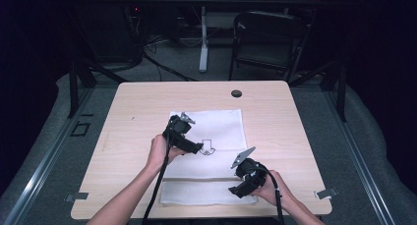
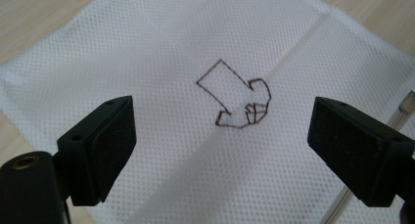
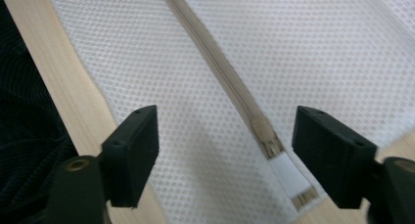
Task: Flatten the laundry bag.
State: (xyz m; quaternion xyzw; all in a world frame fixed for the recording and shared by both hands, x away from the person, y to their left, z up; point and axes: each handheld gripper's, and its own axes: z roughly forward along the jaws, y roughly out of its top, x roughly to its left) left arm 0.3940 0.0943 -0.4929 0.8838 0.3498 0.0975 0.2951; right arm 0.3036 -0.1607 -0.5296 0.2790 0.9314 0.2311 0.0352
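A white mesh bag (image 1: 216,129) lies flat in the middle of the wooden table (image 1: 142,102). A dark line drawing (image 2: 237,99) is printed on its mesh. A beige zipper (image 3: 220,72) runs along the bag near the front edge, ending in a slider (image 3: 264,133) and a white tab (image 3: 293,177). My left gripper (image 1: 196,147) hovers over the drawing, jaws wide open (image 2: 222,123) and holding nothing. My right gripper (image 1: 235,189) is at the bag's front right corner, open (image 3: 225,136), with the zipper end lying between its jaws.
A black round grommet (image 1: 236,93) sits near the table's far edge. A dark folding chair (image 1: 268,38) stands behind the table. Metal clips (image 1: 327,193) mark the front corners. Bare wood surrounds the bag on both sides.
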